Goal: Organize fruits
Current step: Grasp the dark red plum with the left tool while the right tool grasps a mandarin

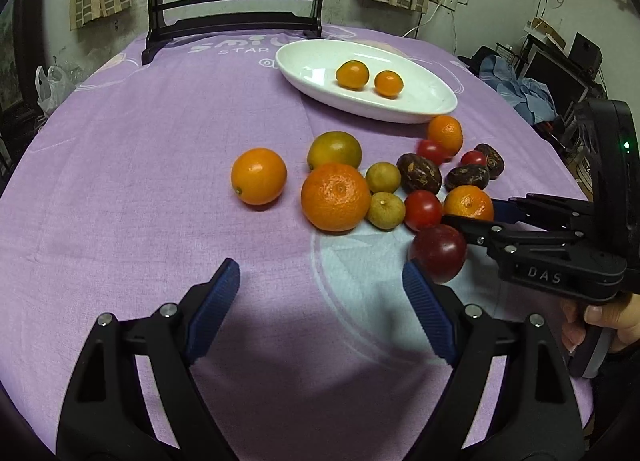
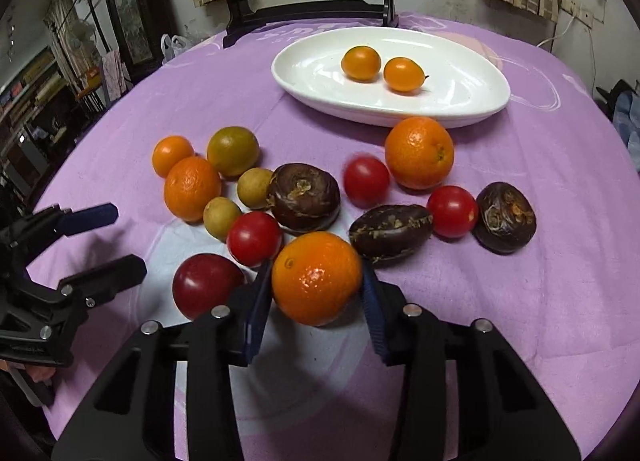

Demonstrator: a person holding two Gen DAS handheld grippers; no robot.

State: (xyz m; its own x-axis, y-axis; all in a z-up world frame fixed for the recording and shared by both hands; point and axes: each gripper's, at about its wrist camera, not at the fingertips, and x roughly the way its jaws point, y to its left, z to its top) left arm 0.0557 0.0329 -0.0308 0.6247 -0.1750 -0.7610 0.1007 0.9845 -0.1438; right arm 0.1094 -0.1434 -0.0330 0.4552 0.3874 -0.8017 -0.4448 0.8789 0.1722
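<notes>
A white oval dish (image 1: 408, 109) (image 2: 304, 89) holds two small oranges (image 1: 352, 75) (image 2: 403, 74) at the far side of the purple cloth. Loose fruit lies before it: mandarins (image 1: 335, 197), a greenish orange (image 1: 334, 150), red tomatoes (image 2: 254, 238), dark brown water chestnuts (image 2: 304, 197), small yellow-green longans (image 2: 221, 218) and a dark red plum (image 2: 206, 285). My right gripper (image 2: 316, 287) (image 1: 468, 211) is shut on a mandarin (image 2: 316, 278) (image 1: 469, 203) in the pile. My left gripper (image 1: 320, 293) (image 2: 120, 237) is open and empty, near the front of the pile.
A dark wooden chair (image 1: 236, 21) stands behind the table's far edge. A white plastic bag (image 1: 50, 85) lies off the left edge. Cluttered shelves and electronics (image 1: 560, 73) fill the right side of the room.
</notes>
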